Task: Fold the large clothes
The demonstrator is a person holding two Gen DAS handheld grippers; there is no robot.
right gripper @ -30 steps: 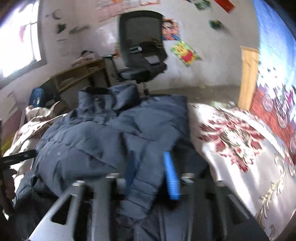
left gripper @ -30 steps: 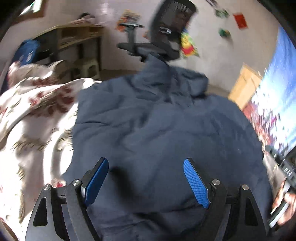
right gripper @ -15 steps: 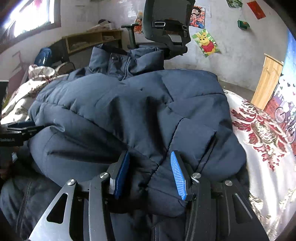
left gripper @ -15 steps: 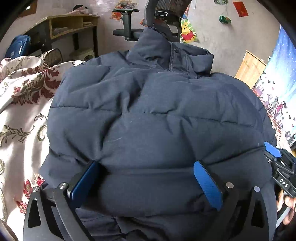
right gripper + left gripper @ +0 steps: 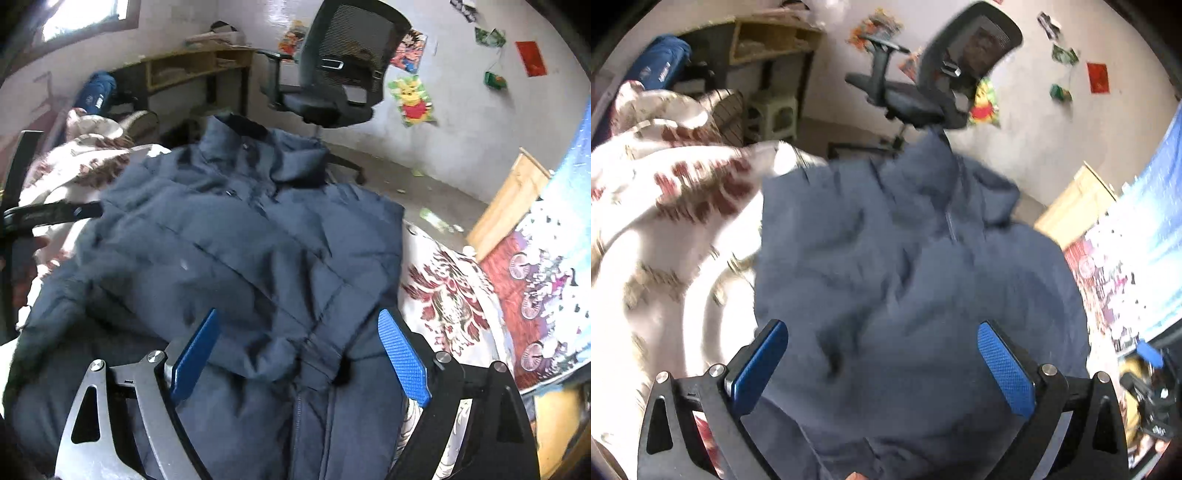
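A dark navy puffer jacket (image 5: 916, 280) lies spread on a bed with a white, red-flowered bedspread (image 5: 657, 236). Its collar points away from me toward the chair. My left gripper (image 5: 882, 365) is open and empty, hovering just above the jacket's near left part. The jacket also fills the right wrist view (image 5: 236, 258), with a sleeve folded across its lower front. My right gripper (image 5: 299, 354) is open and empty above that sleeve. The left gripper's finger (image 5: 51, 216) shows at the far left of the right wrist view.
A black office chair (image 5: 332, 70) stands beyond the bed's far edge. A wooden desk (image 5: 192, 66) and a blue bag (image 5: 96, 96) are at the back left. A crumpled part of the bedspread (image 5: 92, 162) lies left of the jacket. A patterned wall hanging (image 5: 546, 280) is at right.
My right gripper has opened and let go of the sleeve fold it held. Both grippers have lifted and pulled back from the jacket, which now lies flatter.
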